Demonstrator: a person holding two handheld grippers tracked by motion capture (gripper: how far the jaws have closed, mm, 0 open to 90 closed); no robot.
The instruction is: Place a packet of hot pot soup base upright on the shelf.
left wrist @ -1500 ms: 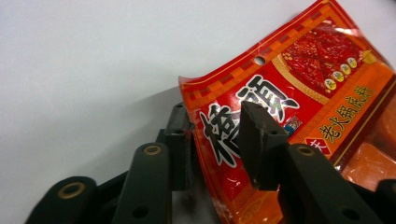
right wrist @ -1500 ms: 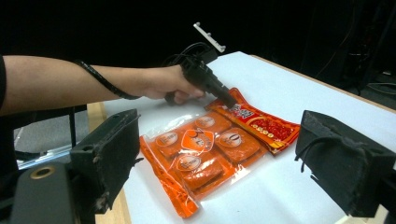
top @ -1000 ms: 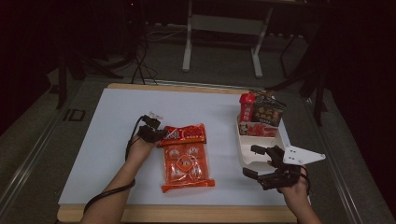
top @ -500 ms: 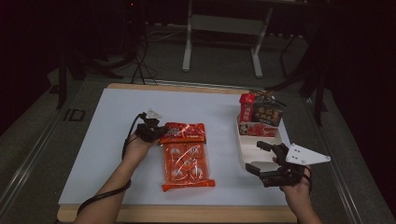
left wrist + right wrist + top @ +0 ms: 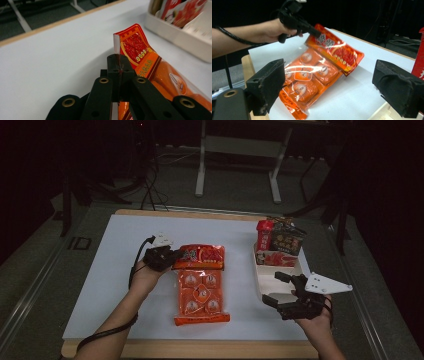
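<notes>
Your left gripper (image 5: 172, 256) is clamped on the top edge of the orange snack bag (image 5: 201, 290) and has lifted that end clear of the white table (image 5: 100, 285) since a second ago, while the bag's lower end, as far as the dim high view shows, rests on the surface. Your right gripper (image 5: 279, 287) has kept its place beside the white tray (image 5: 260, 277), and its jaws have just been opening, standing wide apart with nothing between them.
</notes>
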